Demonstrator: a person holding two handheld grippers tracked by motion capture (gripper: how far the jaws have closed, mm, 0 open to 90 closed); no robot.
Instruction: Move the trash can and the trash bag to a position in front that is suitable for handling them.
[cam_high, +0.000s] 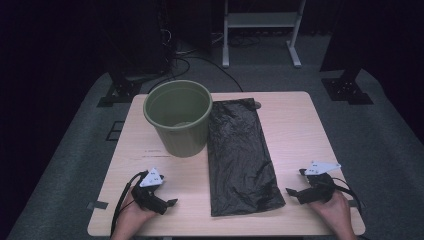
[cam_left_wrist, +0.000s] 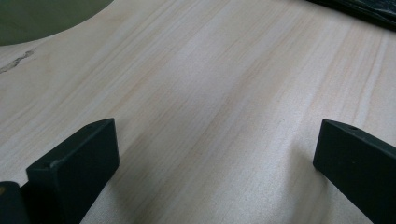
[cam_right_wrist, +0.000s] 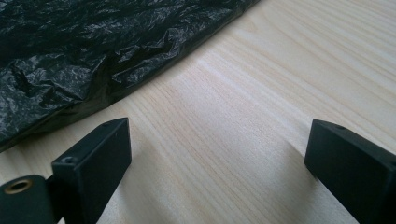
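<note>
Fingers of the left gripper (cam_high: 167, 202) are wide apart with nothing between them, low on the table (cam_high: 290, 120) at about 7 o'clock. A green bin (cam_high: 178, 116) stands at 11 o'clock, touching a flat black bag (cam_high: 240, 155) in the middle. The right gripper (cam_high: 295, 192) sits at 4 o'clock just beside the bag, fingers apart and empty.

Olive green bin (cam_high: 178, 117), crinkled glossy black bag (cam_high: 240, 155), pale wood-grain table (cam_high: 295, 130)

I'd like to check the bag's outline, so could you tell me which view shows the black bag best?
The high view: the whole black bag lies flat beside the green bin. The right gripper view shows its crinkled edge close up; the left gripper view catches a sliver at its top right corner.
</note>
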